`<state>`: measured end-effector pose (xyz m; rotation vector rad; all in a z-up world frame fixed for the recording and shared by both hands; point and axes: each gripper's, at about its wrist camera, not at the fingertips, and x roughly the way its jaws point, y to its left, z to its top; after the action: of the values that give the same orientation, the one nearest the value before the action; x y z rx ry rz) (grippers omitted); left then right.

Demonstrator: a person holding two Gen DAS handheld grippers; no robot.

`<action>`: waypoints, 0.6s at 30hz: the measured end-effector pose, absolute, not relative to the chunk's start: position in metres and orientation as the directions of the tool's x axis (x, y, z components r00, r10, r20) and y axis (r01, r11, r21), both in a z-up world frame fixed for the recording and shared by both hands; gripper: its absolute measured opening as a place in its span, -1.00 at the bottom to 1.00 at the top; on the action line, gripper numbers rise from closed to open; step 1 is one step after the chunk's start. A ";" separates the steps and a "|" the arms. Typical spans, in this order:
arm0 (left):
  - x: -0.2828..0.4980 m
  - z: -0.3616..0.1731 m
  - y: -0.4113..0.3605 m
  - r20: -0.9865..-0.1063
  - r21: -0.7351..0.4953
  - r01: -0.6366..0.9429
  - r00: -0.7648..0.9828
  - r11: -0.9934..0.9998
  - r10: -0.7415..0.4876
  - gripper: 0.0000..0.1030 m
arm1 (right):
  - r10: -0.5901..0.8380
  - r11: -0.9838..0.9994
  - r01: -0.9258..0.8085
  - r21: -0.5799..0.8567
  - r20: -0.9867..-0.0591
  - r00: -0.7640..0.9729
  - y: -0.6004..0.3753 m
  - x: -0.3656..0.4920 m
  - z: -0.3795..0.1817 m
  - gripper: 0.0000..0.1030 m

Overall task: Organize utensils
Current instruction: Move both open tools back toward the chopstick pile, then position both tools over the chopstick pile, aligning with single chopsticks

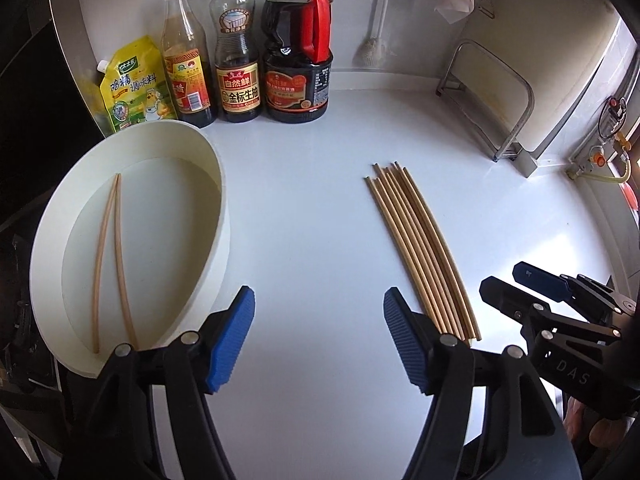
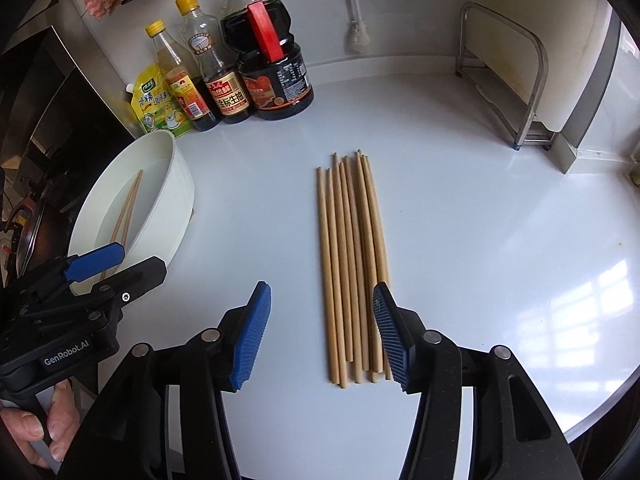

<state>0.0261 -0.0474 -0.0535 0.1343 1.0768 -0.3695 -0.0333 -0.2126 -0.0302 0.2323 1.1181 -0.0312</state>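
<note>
The left wrist view looks straight into the white tub [image 1: 218,216], where 2 chopsticks [image 1: 116,256] lie side by side on its floor; the right wrist view catches only a slanted glimpse of them, partly hidden behind the left gripper [image 2: 116,264]. The right wrist view shows the loose bundle of chopsticks [image 2: 352,264] whole on the white counter [image 2: 480,240]. The right gripper [image 2: 322,336] has its jaws spread wide, the bundle's near ends between its fingers, nearer the right one. The left gripper [image 1: 318,340] is also spread, holding nothing, with the tub just left of it.
</note>
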 end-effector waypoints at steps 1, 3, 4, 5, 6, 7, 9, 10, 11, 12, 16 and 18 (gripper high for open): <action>0.025 -0.055 -0.051 -0.880 -0.070 0.358 0.417 0.931 -0.226 0.28 | 0.090 0.975 0.142 0.168 -0.894 0.439 -0.216 -0.034 -0.032 0.00; 0.025 -0.057 -0.057 -0.883 -0.065 0.356 0.415 0.932 -0.220 0.32 | 0.084 0.976 0.144 0.163 -0.895 0.439 -0.223 -0.035 -0.034 0.00; 0.025 -0.058 -0.060 -0.885 -0.064 0.356 0.412 0.932 -0.218 0.33 | 0.083 0.976 0.145 0.162 -0.895 0.438 -0.227 -0.035 -0.036 0.00; 0.025 -0.060 -0.063 -0.886 -0.063 0.356 0.410 0.932 -0.216 0.35 | 0.083 0.976 0.147 0.163 -0.895 0.437 -0.231 -0.036 -0.037 0.00; 0.025 -0.062 -0.065 -0.888 -0.061 0.355 0.408 0.933 -0.214 0.35 | 0.083 0.975 0.149 0.164 -0.896 0.437 -0.235 -0.036 -0.039 0.01; 0.025 -0.064 -0.068 -0.890 -0.060 0.354 0.404 0.933 -0.210 0.35 | 0.083 0.975 0.152 0.164 -0.895 0.437 -0.239 -0.037 -0.041 0.05; 0.025 -0.068 -0.074 -0.896 -0.054 0.349 0.397 0.936 -0.200 0.37 | 0.084 0.974 0.155 0.167 -0.896 0.437 -0.246 -0.036 -0.045 0.09; 0.024 -0.069 -0.076 -0.897 -0.055 0.348 0.395 0.936 -0.199 0.37 | 0.084 0.974 0.155 0.167 -0.896 0.436 -0.250 -0.036 -0.046 0.09; 0.024 -0.071 -0.079 -0.898 -0.054 0.345 0.394 0.937 -0.197 0.40 | 0.083 0.974 0.157 0.166 -0.896 0.435 -0.253 -0.036 -0.048 0.09; 0.024 -0.072 -0.081 -0.899 -0.052 0.343 0.393 0.938 -0.194 0.44 | 0.081 0.974 0.158 0.165 -0.897 0.435 -0.256 -0.035 -0.050 0.11; 0.025 -0.080 -0.089 -0.902 -0.050 0.326 0.390 0.944 -0.183 0.52 | 0.074 0.973 0.167 0.160 -0.899 0.431 -0.267 -0.032 -0.059 0.15; 0.027 -0.084 -0.092 -0.904 -0.050 0.315 0.388 0.948 -0.177 0.54 | 0.073 0.974 0.164 0.157 -0.902 0.426 -0.272 -0.030 -0.064 0.16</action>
<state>0.0272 -0.0920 -0.0845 0.1376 1.1304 -0.3138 -0.0300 -0.2718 -0.0643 0.2350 1.1324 -0.0574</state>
